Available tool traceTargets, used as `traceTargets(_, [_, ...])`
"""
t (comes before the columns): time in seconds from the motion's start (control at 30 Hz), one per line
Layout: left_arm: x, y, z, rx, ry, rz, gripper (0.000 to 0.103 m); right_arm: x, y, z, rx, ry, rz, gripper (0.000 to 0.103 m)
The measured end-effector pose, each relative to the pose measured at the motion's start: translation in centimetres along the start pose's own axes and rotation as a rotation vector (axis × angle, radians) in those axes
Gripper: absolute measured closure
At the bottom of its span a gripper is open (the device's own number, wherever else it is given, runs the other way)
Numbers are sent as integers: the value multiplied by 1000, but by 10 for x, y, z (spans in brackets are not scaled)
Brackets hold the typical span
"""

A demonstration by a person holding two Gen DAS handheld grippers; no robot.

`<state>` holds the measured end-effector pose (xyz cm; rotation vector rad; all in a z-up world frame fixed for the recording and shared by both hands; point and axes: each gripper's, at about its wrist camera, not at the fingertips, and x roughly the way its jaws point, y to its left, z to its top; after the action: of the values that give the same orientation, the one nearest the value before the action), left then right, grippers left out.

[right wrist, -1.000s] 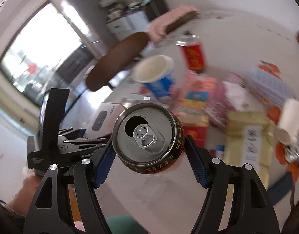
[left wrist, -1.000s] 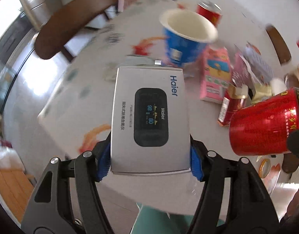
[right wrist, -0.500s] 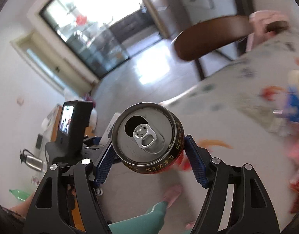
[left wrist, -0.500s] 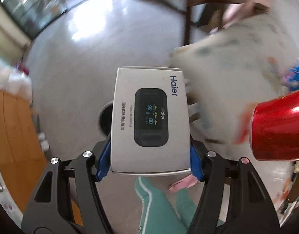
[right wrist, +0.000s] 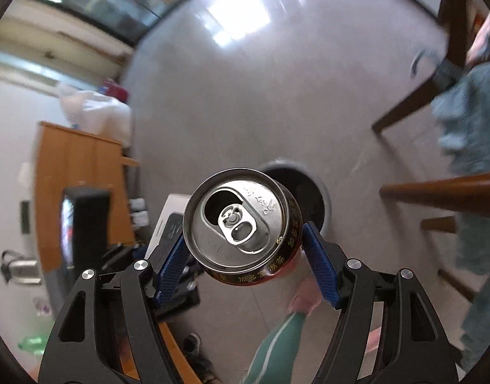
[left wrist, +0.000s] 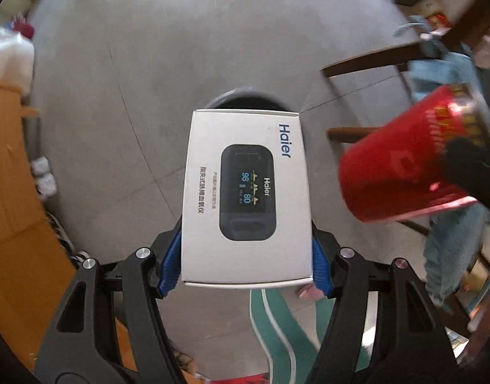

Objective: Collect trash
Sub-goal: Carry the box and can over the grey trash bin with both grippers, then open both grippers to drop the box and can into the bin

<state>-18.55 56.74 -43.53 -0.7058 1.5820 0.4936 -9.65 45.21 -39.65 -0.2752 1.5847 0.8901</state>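
Now L claw (left wrist: 246,268) grips flat cardboard box (left wrist: 246,192); R claw (right wrist: 245,256) round metal can (right wrist: 241,220).

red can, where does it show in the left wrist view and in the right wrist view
Left wrist: red can at the right edge, side-on, blurred, beside the white box.
Right wrist: centre, top facing the camera, between the right gripper pads.
Shared landmark: the dark round bin on the floor, behind the box.
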Motion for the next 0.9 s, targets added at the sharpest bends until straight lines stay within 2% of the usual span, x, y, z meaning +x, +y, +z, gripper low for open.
traceTargets(0.07, [49, 11, 13, -49, 46, -13, 41, 63, -20, 9, 52, 57, -9, 33])
traceTargets(0.17, [107, 20, 24, -111, 99, -51, 42, 130, -38, 11, 88, 127, -19, 33])
traceTargets(0.23, [140, 21, 30, -123, 122, -59, 42, 162, -51, 13, 88, 164, -34, 33])
traceTargets(0.4, [186, 21, 28, -125, 169, -32, 42, 219, -69, 16, 109, 232, -62, 33])
traceTargets(0.57, [221, 19, 17, -146, 240, 1, 41, 246, -80, 13, 139, 299, -82, 31])
traceTargets(0.67, [235, 22, 16, -121, 277, 36, 37, 244, -85, 12, 128, 324, -78, 31])
traceTargets(0.77, [223, 22, 15, -104, 247, 55, 28, 231, -83, 14, 123, 302, -74, 25])
traceTargets(0.9, [196, 20, 14, -99, 231, 54, 27, 208, -86, 17, 154, 270, -53, 25])
